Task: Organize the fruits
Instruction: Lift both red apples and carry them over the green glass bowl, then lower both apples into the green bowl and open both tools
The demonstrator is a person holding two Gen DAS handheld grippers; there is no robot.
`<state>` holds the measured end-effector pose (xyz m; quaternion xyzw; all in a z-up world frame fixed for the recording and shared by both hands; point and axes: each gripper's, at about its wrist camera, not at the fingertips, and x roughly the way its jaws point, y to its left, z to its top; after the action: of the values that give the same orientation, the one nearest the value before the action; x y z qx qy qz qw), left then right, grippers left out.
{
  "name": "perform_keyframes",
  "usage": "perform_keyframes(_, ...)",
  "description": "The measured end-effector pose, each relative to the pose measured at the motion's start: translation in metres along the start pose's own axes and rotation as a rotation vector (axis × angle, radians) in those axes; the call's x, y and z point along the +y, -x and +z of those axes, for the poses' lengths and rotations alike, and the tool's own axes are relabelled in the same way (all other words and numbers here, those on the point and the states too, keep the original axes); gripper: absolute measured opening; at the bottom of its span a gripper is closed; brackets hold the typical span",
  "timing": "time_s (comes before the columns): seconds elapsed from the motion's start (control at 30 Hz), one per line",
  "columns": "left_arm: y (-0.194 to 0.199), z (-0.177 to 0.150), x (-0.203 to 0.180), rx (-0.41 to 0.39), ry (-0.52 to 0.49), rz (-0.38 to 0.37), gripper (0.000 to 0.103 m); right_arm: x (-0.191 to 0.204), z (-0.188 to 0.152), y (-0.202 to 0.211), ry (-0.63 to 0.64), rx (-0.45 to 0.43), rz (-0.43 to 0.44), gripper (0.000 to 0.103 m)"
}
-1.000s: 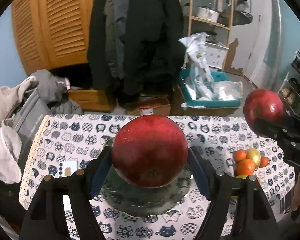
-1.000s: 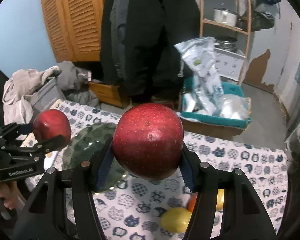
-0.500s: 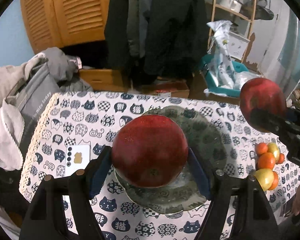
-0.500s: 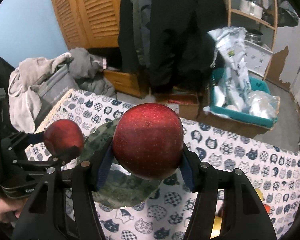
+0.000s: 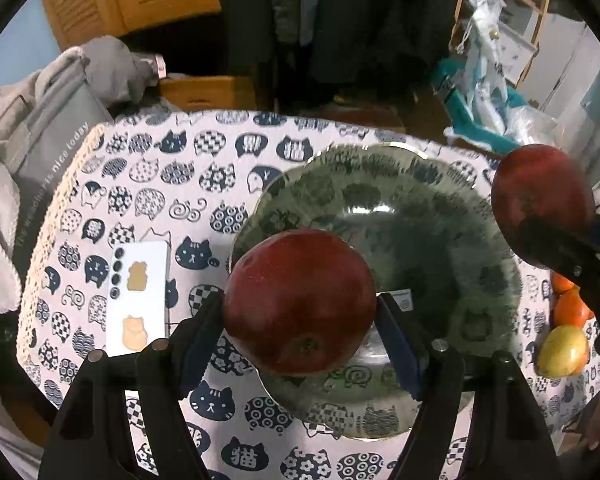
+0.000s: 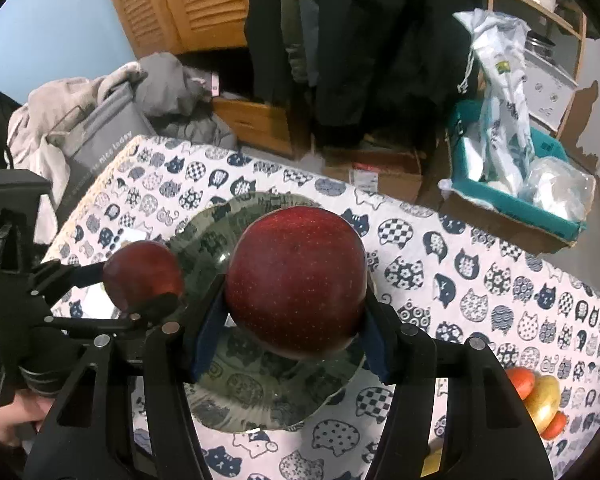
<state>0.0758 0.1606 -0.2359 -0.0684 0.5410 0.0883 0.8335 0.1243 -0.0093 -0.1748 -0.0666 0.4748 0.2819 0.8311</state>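
My left gripper (image 5: 300, 312) is shut on a red apple (image 5: 300, 300) and holds it above the near left rim of a dark green glass plate (image 5: 420, 216). My right gripper (image 6: 294, 312) is shut on a second red apple (image 6: 296, 280) above the same plate (image 6: 208, 240). The right gripper's apple shows in the left wrist view (image 5: 540, 200) at the plate's right edge. The left gripper and its apple (image 6: 142, 276) show in the right wrist view, left of the right gripper and close to it.
The table has a cat-print cloth (image 5: 148, 184). A white phone (image 5: 138, 296) lies left of the plate. Oranges (image 5: 570, 308) and a yellow fruit (image 5: 562, 352) lie at the right; they also show in the right wrist view (image 6: 542, 396). Clothes, boxes and shelves stand beyond the table.
Both grippers have tilted down and come lower over the plate, each still holding its apple. The two grippers are closer together.
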Motion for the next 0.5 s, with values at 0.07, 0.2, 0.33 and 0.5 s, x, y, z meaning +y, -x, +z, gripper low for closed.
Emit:
perform_keyframes(0.07,-0.008,0.0,0.001,0.019,0.002,-0.001,0.077,0.001,-0.002,-0.007,0.0,0.014,0.003,0.061)
perform_keyframes(0.2,-0.022,-0.002,0.0,0.056,0.002,-0.007,0.077,0.002,-0.005,-0.018,-0.002,0.038,0.008,0.061)
perform_keyframes(0.33,-0.034,-0.004,0.0,0.095,0.002,-0.014,0.077,0.004,-0.007,-0.026,-0.004,0.058,0.016,0.061)
perform_keyframes(0.5,-0.046,-0.007,-0.001,0.129,-0.001,-0.013,0.077,0.003,-0.009,-0.033,-0.014,0.074,0.022,0.061)
